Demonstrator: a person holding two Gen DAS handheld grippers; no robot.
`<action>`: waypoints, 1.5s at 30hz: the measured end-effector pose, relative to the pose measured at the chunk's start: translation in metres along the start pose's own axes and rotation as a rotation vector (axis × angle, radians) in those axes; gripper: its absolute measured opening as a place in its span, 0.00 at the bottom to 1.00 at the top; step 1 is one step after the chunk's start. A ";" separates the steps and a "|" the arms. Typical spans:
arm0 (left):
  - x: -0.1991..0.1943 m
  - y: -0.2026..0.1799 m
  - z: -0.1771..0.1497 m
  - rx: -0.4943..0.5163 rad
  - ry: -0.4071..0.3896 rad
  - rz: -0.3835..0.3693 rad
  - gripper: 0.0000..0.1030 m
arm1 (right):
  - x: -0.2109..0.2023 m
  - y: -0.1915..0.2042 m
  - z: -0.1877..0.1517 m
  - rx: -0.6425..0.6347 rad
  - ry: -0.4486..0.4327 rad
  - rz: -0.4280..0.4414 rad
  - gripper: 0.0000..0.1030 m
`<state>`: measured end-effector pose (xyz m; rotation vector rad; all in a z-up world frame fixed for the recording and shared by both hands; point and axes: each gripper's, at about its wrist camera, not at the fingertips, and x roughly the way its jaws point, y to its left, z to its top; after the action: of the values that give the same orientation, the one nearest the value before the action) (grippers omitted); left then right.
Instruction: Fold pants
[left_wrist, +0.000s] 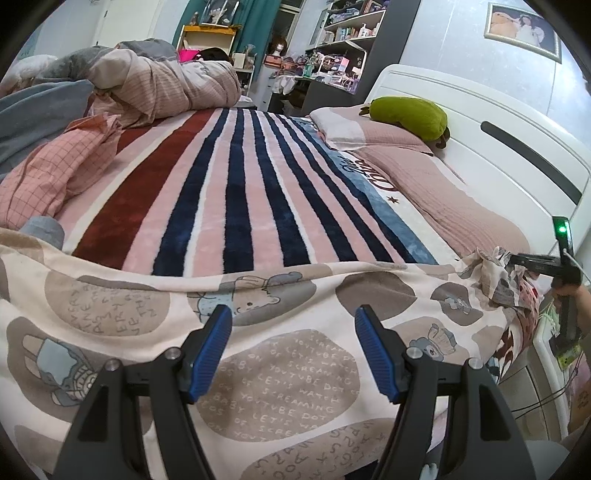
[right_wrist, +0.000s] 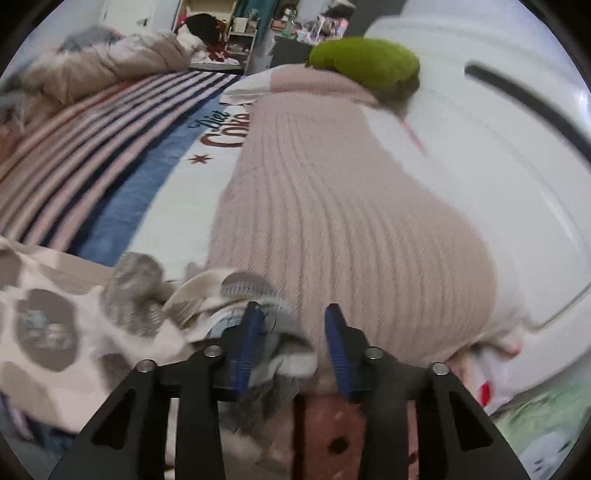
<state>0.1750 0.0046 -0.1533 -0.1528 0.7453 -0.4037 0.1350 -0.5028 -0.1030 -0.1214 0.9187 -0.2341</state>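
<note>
Pants thin, limp, light on bed. My left gripper released above them; right gripper parted at bunched end. I'd pinch doubled edge.

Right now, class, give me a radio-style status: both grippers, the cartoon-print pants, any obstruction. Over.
Left gripper open, hovering over the cream cartoon-print pants. Right gripper open, bunched pants fabric between its fingers. Ribbed pink pillow just ahead of right gripper.

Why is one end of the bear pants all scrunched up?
The cream cotton pants with bear print lie mostly flat, but their right end is bunched into a crumpled wad near the black right gripper. Its blurry jaws look partly open.
</note>
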 end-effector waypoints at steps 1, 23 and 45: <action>0.000 0.000 0.000 -0.004 0.000 -0.002 0.63 | -0.003 -0.006 -0.005 0.037 0.005 0.030 0.34; -0.004 -0.004 0.003 -0.008 -0.016 -0.024 0.63 | 0.002 -0.036 -0.036 0.144 0.073 0.133 0.59; -0.014 0.000 0.004 -0.005 -0.034 -0.025 0.63 | -0.029 -0.023 -0.035 0.066 0.046 -0.032 0.43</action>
<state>0.1687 0.0104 -0.1416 -0.1732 0.7114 -0.4219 0.0868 -0.5183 -0.0970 -0.0698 0.9543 -0.2974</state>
